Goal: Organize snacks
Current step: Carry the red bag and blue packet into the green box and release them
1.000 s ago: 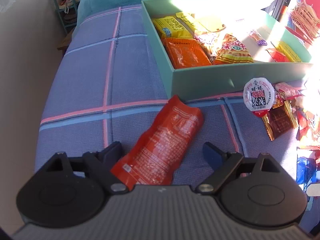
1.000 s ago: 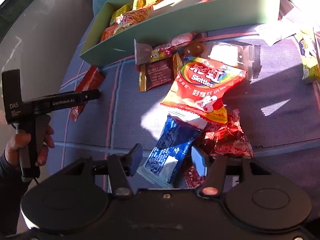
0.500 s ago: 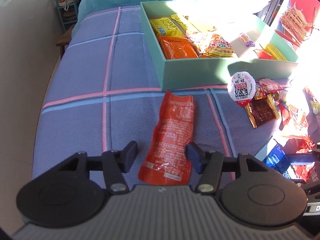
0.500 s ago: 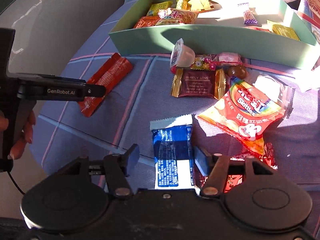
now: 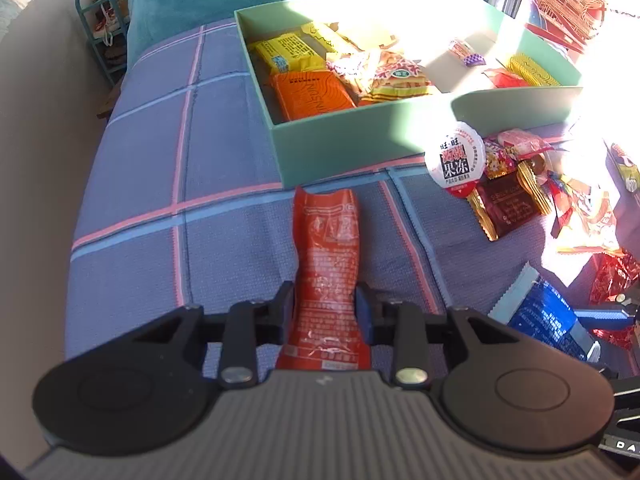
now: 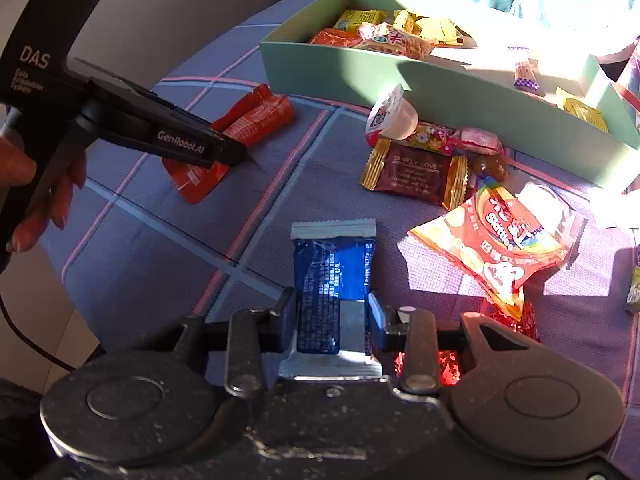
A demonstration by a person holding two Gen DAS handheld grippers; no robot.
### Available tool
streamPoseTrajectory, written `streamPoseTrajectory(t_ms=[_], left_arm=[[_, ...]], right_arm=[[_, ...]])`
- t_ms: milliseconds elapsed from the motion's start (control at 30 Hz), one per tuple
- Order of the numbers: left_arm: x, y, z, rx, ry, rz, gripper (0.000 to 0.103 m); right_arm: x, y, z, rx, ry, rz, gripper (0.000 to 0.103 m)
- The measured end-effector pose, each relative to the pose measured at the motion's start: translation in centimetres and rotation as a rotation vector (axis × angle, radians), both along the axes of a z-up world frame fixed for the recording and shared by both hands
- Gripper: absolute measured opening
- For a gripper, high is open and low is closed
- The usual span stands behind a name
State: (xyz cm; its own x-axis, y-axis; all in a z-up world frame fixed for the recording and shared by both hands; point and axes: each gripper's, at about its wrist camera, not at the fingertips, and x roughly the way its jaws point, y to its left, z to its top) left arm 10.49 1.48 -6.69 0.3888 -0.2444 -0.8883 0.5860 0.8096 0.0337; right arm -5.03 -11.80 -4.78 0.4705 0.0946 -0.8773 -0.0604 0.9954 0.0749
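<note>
Left gripper [image 5: 324, 312]: nearest in its own view, jaws just closed in and now clamped on the near end of a long red snack packet [image 5: 326, 264], which lies flat on the blue plaid cloth [image 5: 160, 168], its far end just short of the green box. Right gripper [image 6: 330, 320]: jaws likewise just closed, pads pressing both sides of a blue foil packet [image 6: 332, 268] with white crimped ends, lying on the same cloth. Just right of that packet: a crinkled red foil wrapper [image 6: 516, 320], partly under the gripper. Beyond it: an orange Skittles bag [image 6: 496, 240] overlapping a clear packet. Farther: a dark maroon packet with gold ends [image 6: 416, 174], a jelly cup [image 6: 394, 116] tipped on its side against small pink sweets, all close before the box wall. To the left in the right wrist view: a person's hand [image 6: 36, 196] on the handle of the left gripper, its tip over the red packet. Farthest: the pale green box [image 5: 360, 140], open, holding yellow, orange and striped packets at one end, a few small sweets at the other, part in strong sunlight. Behind: teal cushion [image 5: 192, 0].
</note>
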Motion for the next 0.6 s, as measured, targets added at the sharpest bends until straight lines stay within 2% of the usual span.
streamPoseTrajectory(t_ms=[200,400,600], left_arm=[[-0.7,1.0,0.9,-0.035,0.020,0.050,0.031],[-1.5,1.3,3.0,-0.087,0.019,0.080,0.031],[-1.7,-0.2,5.9,-0.130,-0.001,0.070,0.031]], right_arm=[[-0.3,-1.5,1.6,0.051,-0.050,-0.025,0.036],[-0.4,-3.7,3.5,0.117,-0.110,-0.074,0.036],[0.0,-7.1,5.4,0.165,-0.170,-0.137,0.036]])
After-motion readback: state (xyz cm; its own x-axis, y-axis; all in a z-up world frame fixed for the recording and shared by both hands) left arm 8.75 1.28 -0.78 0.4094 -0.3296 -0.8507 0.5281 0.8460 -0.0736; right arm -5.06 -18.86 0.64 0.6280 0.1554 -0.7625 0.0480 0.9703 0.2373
